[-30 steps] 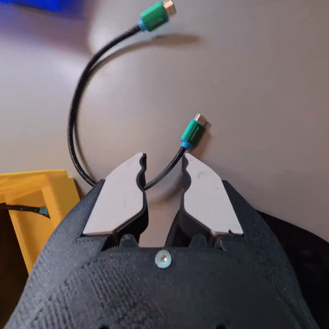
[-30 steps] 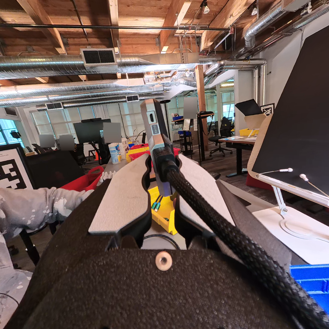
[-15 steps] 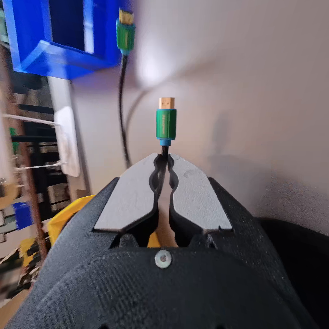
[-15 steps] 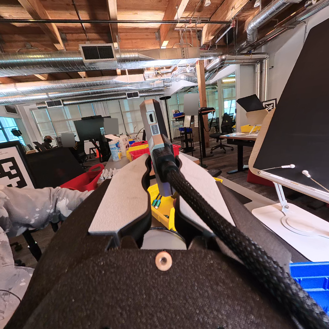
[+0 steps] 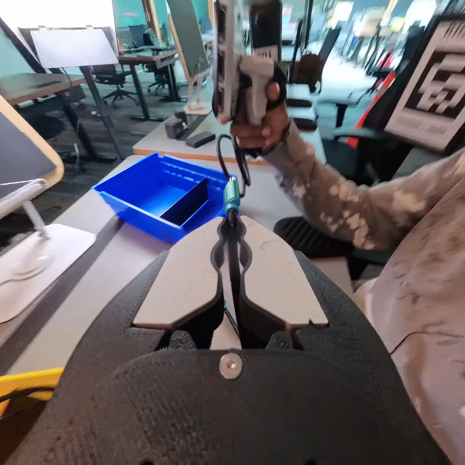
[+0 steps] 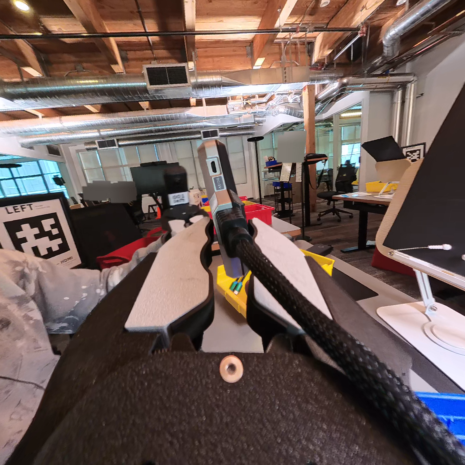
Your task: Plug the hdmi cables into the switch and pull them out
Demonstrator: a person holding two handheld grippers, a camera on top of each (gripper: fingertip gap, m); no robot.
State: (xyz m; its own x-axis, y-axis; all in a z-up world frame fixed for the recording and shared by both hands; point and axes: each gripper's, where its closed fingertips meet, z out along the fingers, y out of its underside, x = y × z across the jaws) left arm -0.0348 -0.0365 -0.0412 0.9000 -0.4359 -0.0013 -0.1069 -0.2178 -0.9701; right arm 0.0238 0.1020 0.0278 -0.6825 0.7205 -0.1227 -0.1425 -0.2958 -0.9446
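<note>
Whereas the earlier left wrist pictures were filled with bare table and a loose cable, the left view was now swung up toward the raised switch.

Table: the grey table [image 5: 105, 254] was seen lower in the left view than half a second before, where it had filled the picture; a blue bin [image 5: 141, 208] was found on it, apart from the cable.

Right claw: the right claw [image 6: 230, 226] was kept closed on the switch [image 6: 221, 191], held upright above the table much as it had been a second earlier; a thick braided black cable [image 6: 314, 314] was already seated in its near end and ran back over the claw.

Left claw: the left claw [image 5: 232, 221], open around the cable a second ago, was now clamped on the thin HDMI cable [image 5: 234, 261] just behind its plug.

Plug: the green plug [image 5: 231, 198] was pointed up and forward, below the switch and well apart from it; the cable's far end was hidden.

Meaning: the pick-up was judged done and the approach begun; no thin cable was yet plugged in.

Next: the plug would have to be lined up with a port, though which port faced it could not be told through the blur.
</note>
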